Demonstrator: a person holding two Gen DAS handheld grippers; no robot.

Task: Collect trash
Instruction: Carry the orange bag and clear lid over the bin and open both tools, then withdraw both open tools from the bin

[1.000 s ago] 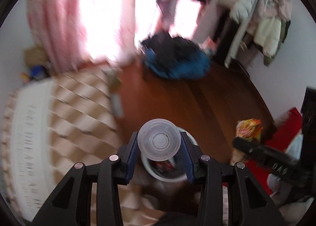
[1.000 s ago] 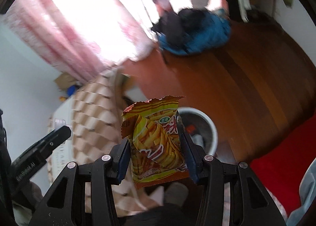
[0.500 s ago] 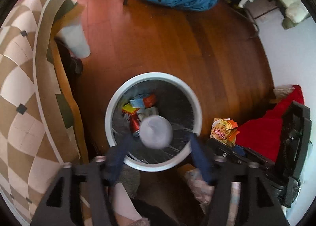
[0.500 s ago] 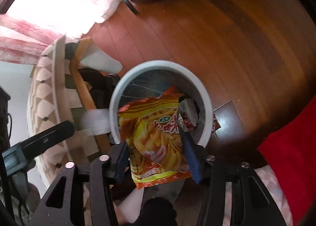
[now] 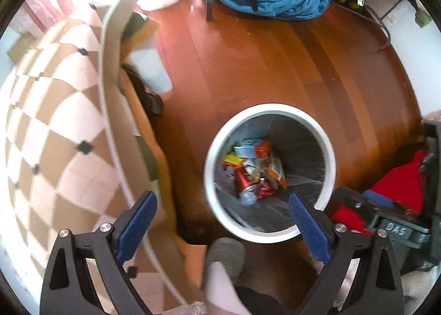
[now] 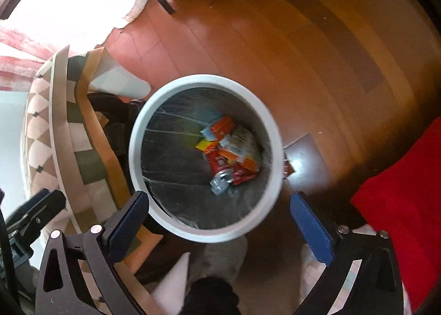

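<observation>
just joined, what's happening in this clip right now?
A person with a handheld gripper in each hand is collecting trash. Both the left gripper and the right gripper hang open and empty above the round white-rimmed waste bin standing on the brown wooden floor. Inside the bin lie a crushed red drink can, orange snack wrappers and other packaging. Neither gripper touches the bin.

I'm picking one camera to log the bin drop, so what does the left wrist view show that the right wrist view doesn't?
Only the left wrist view: a dark rack at the far wall and the right tool's body marked "DAS".

Only the right wrist view: the left tool at the lower left edge.

Both: the white-rimmed trash bin with wrappers and a red can inside, blue bedding, wood floor, and each view's own claw open over the bin: left claw, right claw.
</observation>
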